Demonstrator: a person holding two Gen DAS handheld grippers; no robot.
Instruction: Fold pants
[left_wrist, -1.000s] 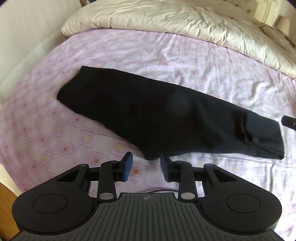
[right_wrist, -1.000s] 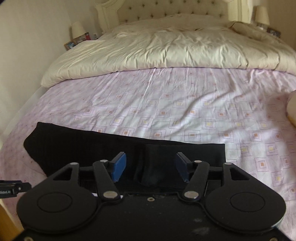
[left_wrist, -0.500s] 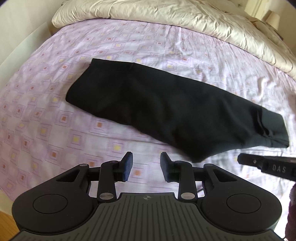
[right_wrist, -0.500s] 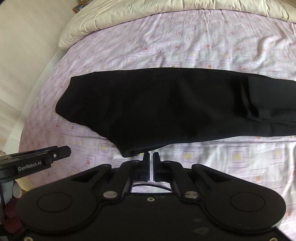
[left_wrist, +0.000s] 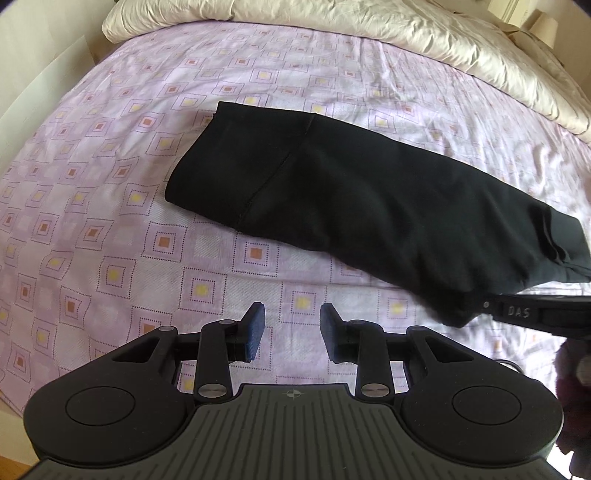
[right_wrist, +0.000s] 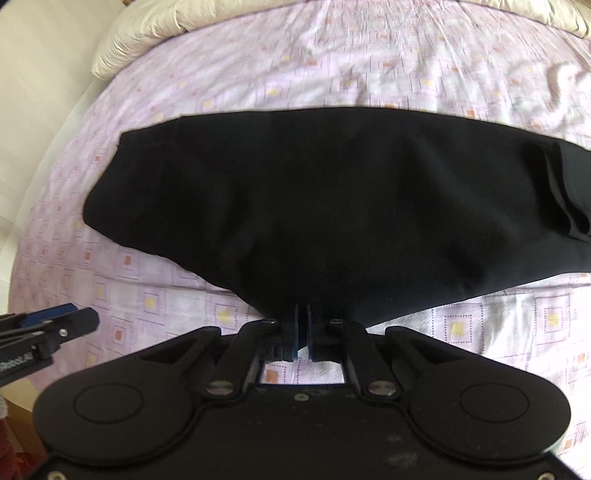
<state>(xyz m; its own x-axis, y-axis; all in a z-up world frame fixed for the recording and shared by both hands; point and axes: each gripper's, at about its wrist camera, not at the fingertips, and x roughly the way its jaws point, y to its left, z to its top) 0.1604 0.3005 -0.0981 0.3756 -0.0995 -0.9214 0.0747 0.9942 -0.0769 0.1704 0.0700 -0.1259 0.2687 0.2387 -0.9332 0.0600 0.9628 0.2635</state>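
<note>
Black pants (left_wrist: 369, 206) lie folded lengthwise across the lilac patterned bed sheet (left_wrist: 110, 240), one end at the left and the banded end at the right. My left gripper (left_wrist: 291, 314) hovers open over bare sheet, just short of the pants' near edge, with nothing between its blue pads. My right gripper (right_wrist: 303, 314) points down at the near edge of the pants (right_wrist: 332, 206). Its jaws stand almost together and are opening slightly, with the bulging edge of fabric pinched between the tips. The left wrist view shows the right gripper (left_wrist: 517, 314) touching that same fabric point.
A cream duvet (left_wrist: 406, 29) is bunched along the far side of the bed, with a lamp (left_wrist: 546, 26) beyond it. A pale wall runs along the left. Wooden floor (left_wrist: 11, 465) shows at the near left corner. The left gripper (right_wrist: 55, 325) enters the right wrist view at lower left.
The right gripper's jaws went from wide apart to nearly together and came down onto the pants' near edge. The left gripper slid left along the pants and a little lower, its jaws unchanged.
</note>
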